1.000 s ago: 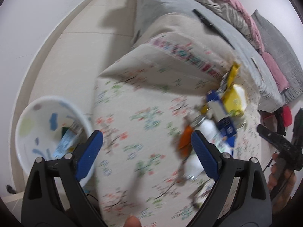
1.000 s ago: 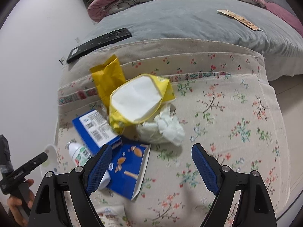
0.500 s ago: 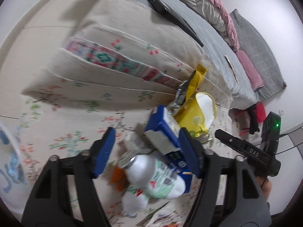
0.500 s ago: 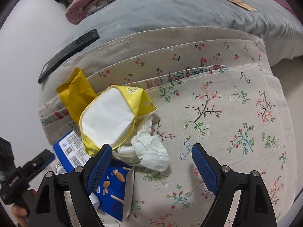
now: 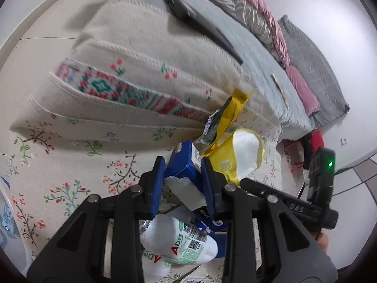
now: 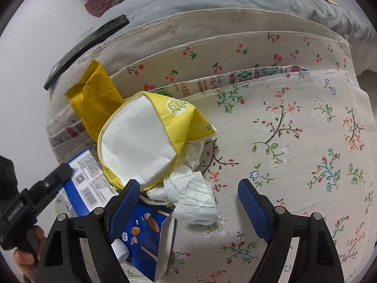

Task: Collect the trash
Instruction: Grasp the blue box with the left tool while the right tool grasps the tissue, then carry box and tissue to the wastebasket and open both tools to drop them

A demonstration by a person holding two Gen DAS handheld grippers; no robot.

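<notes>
Fingers (image 5: 158, 184) of the left gripper (image 5: 182, 185) clamp the blue box (image 5: 182, 165) above the floral surface (image 5: 70, 160); right gripper (image 6: 188, 210) gapes empty. Risk: shallow grip may let the box slip during lift.

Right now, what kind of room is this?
Most likely a bedroom: a bed with a grey sheet, a rumpled pink quilt, and a flowered cloth strewn with trash.
</notes>
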